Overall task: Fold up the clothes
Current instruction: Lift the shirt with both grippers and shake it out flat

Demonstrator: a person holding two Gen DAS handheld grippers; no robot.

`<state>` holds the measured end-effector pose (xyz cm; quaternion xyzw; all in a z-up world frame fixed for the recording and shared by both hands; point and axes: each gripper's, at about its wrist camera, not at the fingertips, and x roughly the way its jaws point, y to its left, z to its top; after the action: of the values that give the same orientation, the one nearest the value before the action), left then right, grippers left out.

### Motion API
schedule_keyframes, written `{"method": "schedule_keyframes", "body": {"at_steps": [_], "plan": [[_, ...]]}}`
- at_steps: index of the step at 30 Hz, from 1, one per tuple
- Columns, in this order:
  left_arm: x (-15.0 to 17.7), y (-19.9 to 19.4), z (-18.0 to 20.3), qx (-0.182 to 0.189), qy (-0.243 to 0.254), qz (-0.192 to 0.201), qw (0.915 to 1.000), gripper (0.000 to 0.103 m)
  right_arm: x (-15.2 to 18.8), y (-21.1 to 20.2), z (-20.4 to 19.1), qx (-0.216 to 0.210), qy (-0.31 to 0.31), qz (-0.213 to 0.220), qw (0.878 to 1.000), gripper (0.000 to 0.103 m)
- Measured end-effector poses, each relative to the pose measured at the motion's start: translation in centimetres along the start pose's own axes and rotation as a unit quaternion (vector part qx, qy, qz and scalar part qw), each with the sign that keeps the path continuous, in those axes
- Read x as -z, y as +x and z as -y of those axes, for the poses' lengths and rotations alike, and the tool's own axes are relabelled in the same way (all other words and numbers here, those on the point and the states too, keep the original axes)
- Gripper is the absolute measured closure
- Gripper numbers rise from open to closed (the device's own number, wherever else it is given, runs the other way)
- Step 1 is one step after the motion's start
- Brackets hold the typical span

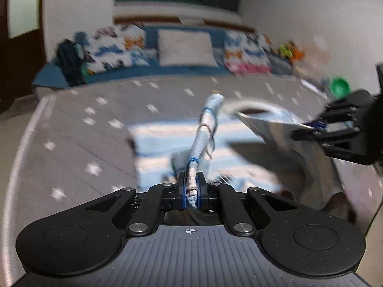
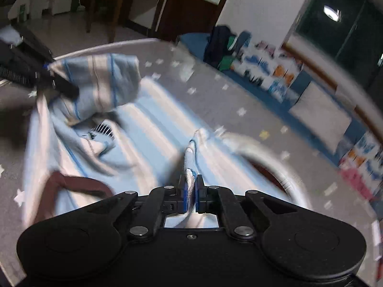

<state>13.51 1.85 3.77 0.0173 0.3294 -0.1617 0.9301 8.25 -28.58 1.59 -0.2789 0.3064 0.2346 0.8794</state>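
Note:
A light blue and white striped shirt [image 1: 162, 143] lies partly spread on a grey bedspread with white stars [image 1: 83, 124]. My left gripper [image 1: 191, 189] is shut on a bunched edge of the shirt that stands up ahead of the jaws. In the same view my right gripper [image 1: 311, 129] comes in from the right, shut on another lifted part of the cloth beside the white collar [image 1: 249, 104]. In the right wrist view my right gripper [image 2: 190, 191] pinches a shirt edge, and the left gripper [image 2: 59, 83] holds a raised fold of the shirt [image 2: 100, 81] at the upper left. Both views are motion blurred.
Patterned pillows [image 1: 115, 45] and a white pillow [image 1: 186, 47] line the far side of the bed. Dark clothes [image 1: 69, 59] are piled at the bed's far left corner. A green object [image 1: 338, 86] sits at the right. A wooden table [image 2: 124, 2] and a door [image 2: 191, 4] stand beyond the bed.

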Motion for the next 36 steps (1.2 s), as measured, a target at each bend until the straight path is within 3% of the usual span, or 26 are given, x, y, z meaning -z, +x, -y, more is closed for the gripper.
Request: {"method": "schedule_keyframes", "body": {"at_steps": [9, 14, 17, 20, 21, 23, 29, 33, 36], "plan": [[-9.9, -1.7, -7.1, -0.086, -0.062, 0.084, 0.9908, 0.096, -10.0, 0.7, 9.2, 0.123, 0.005, 0.043, 0.991, 0.098], [-16.4, -6.9, -9.3, -0.112, -0.1, 0.204, 0.9675, 0.096, -14.6, -0.8, 14.4, 0.211, 0.045, 0.117, 0.969, 0.098], [-17.8, -9.3, -9.2, -0.107, -0.113, 0.261, 0.9528, 0.095, -16.0, -3.3, 16.7, 0.234, 0.093, 0.191, 0.949, 0.098], [-16.6, -10.4, -7.9, -0.103, -0.104, 0.275, 0.9502, 0.095, -15.4, -4.7, 17.2, 0.241, 0.125, 0.236, 0.933, 0.098], [-16.1, -10.7, -7.4, -0.102, -0.1, 0.279, 0.9496, 0.095, -14.6, -4.6, 17.1, 0.233, 0.13, 0.234, 0.935, 0.097], [-14.0, -10.3, -6.8, -0.104, -0.095, 0.254, 0.9569, 0.095, -13.1, -4.3, 16.7, 0.219, 0.138, 0.227, 0.939, 0.098], [-3.7, -7.5, -4.6, -0.102, -0.085, 0.142, 0.9809, 0.095, -1.9, 0.1, 11.9, 0.141, 0.174, 0.123, 0.967, 0.097], [4.0, -5.9, -2.9, -0.096, -0.096, 0.079, 0.9877, 0.095, 5.0, 2.5, 7.3, 0.095, 0.177, 0.053, 0.978, 0.097], [8.4, -5.6, -2.1, -0.1, -0.111, 0.039, 0.9879, 0.095, 8.8, 3.4, 3.3, 0.071, 0.185, 0.016, 0.98, 0.097]]}}
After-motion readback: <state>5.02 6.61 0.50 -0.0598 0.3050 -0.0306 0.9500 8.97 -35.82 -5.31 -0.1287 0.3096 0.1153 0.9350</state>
